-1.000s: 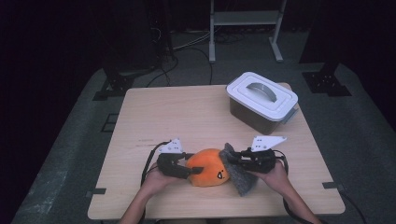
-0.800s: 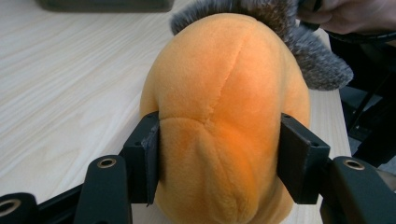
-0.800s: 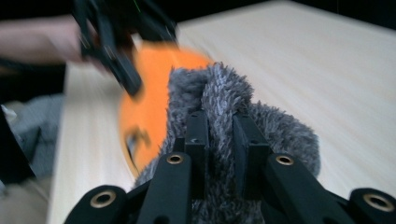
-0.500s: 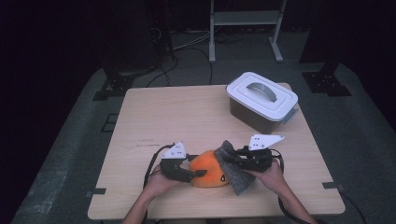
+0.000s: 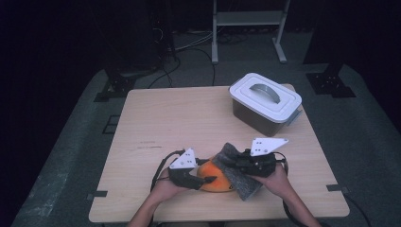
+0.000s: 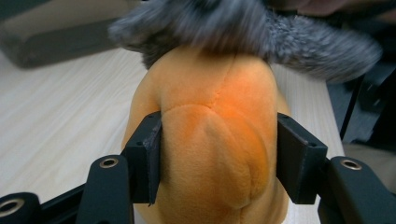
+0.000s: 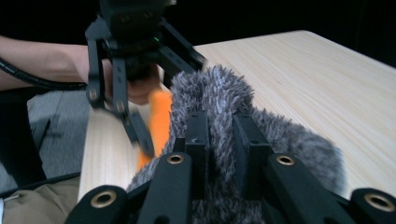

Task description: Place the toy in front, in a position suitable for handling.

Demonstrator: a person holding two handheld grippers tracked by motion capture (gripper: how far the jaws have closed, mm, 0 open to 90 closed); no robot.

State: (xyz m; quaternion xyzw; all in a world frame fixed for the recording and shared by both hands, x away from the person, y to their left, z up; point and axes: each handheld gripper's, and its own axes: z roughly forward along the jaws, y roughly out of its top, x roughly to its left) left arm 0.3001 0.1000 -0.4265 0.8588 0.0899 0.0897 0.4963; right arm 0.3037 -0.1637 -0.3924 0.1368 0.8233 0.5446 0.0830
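An orange plush toy [image 5: 211, 179] lies near the table's front edge, between my two grippers. My left gripper [image 5: 208, 178] is shut on its orange body [image 6: 215, 116], with both pads pressed into the sides; its jaws have just been closing a little further on it. A grey furry piece [image 5: 239, 176] drapes over the toy's right end and covers the top of the orange body [image 6: 233, 28]. My right gripper [image 5: 232, 168] is shut on this grey fur [image 7: 215, 93], and its jaws [image 7: 222, 140] are sunk deep in the pile. Orange plush [image 7: 161, 116] shows behind the fur.
A grey bin with a white handled lid [image 5: 265, 101] stands at the table's back right. The wooden tabletop [image 5: 179, 123] stretches bare behind the toy. A metal stand and cables [image 5: 248, 33] are on the dark floor beyond the table.
Both grippers and the toy have shifted slightly toward the near edge of the table. The hands have drawn a little closer together.
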